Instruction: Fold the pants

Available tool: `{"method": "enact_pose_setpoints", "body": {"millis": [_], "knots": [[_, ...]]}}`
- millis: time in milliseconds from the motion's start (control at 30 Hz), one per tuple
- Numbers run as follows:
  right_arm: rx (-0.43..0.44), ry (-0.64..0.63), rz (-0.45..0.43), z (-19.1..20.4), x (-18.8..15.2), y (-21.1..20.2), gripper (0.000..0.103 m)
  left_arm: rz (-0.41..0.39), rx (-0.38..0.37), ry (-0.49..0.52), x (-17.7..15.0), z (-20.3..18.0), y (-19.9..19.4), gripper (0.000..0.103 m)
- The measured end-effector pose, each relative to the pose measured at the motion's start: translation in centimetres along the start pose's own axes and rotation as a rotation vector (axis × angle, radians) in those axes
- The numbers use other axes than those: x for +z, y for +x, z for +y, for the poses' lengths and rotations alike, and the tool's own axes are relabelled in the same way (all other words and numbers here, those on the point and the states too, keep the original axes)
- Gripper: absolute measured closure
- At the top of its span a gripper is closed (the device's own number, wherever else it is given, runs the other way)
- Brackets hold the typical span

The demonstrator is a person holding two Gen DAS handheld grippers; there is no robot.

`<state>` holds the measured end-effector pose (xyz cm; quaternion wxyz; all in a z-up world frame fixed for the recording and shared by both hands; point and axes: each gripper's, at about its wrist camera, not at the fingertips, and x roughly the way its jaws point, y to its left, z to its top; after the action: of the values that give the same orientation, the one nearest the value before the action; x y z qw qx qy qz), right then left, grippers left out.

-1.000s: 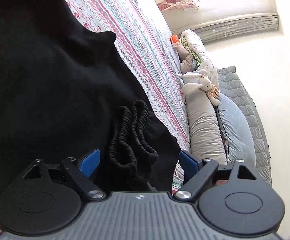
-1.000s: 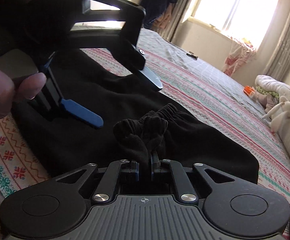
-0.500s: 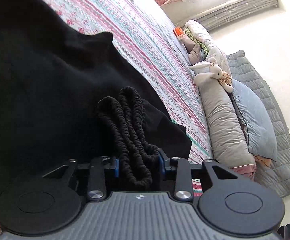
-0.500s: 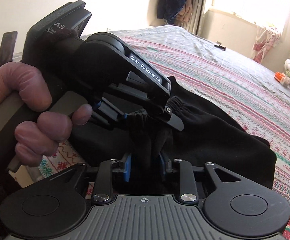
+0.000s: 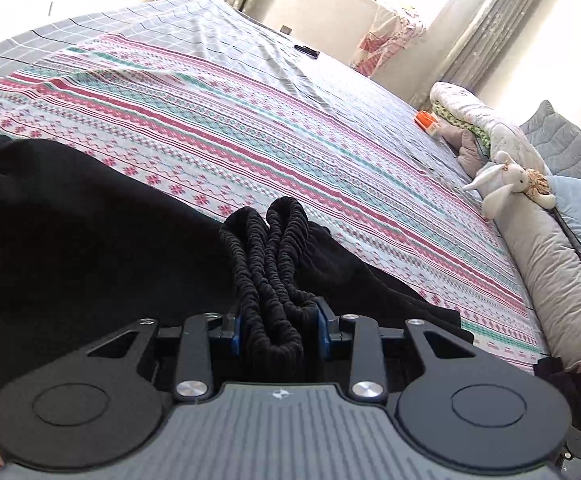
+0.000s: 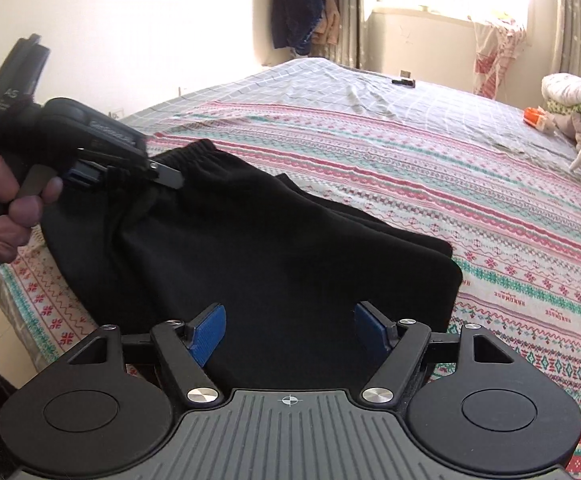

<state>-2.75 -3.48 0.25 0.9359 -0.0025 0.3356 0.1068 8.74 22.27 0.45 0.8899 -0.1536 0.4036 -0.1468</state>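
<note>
Black pants [image 6: 270,240] lie folded on the near corner of the bed; in the left wrist view the pants [image 5: 70,240] fill the lower left. My left gripper [image 5: 278,328] is shut on the bunched elastic waistband [image 5: 274,248], which stands up between its blue pads. From the right wrist view, a hand holds that left gripper [image 6: 130,174] at the pants' far left end. My right gripper [image 6: 290,332] hovers over the pants' near edge with its jaws opening. Black cloth lies under them and the pads [image 6: 208,330] press on nothing.
The bed's striped patterned sheet [image 5: 290,128] stretches away to the right. A stuffed rabbit [image 5: 506,184], rolled quilts [image 5: 482,128] and a grey pillow [image 5: 562,288] line its far right side, with an orange toy [image 6: 534,114] nearby. The bed's left edge [image 6: 22,312] drops to the floor.
My left gripper went from open to shut on the waistband and rose with it. My right gripper let go of the bunched cloth, opened wide and drew away to the right.
</note>
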Motion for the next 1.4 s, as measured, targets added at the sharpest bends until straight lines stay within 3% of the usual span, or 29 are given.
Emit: {"method": "enact_pose_setpoints", "body": {"millis": [233,467,667,833,867,933,1033,1200,1400], "knots": [[0.003,0.108,0.063,-1.5,-0.4,3.2,0.030,-0.117,0.190,0.010,2.1,3.4,-2.6,0.050],[0.041,0.063,0.093,1.4,-0.7,4.6,0.030,-0.172,0.331,-0.015,2.8,6.8,-4.4,0.050],[0.065,0.001,0.091,3.8,-0.4,5.7,0.030,-0.199,0.375,-0.051,2.9,8.8,-5.3,0.050],[0.097,0.004,0.090,4.6,-0.6,6.0,0.030,-0.204,0.453,-0.065,3.0,10.1,-5.1,0.049],[0.099,0.001,0.091,4.7,-0.4,6.1,0.030,-0.199,0.459,-0.078,3.0,10.5,-5.1,0.047],[0.092,-0.008,0.093,4.7,-0.3,6.2,0.030,-0.201,0.517,-0.076,3.0,10.4,-5.2,0.029],[0.093,-0.002,0.102,4.0,0.3,6.0,0.030,-0.268,0.610,-0.015,3.0,9.1,-6.3,0.011],[0.110,-0.001,0.077,1.6,3.1,5.2,0.030,-0.325,0.493,0.006,2.8,6.4,-7.4,0.006],[0.190,-0.054,0.114,-2.2,8.1,6.7,0.030,-0.299,0.329,0.198,0.9,0.5,-4.6,0.006]]}}
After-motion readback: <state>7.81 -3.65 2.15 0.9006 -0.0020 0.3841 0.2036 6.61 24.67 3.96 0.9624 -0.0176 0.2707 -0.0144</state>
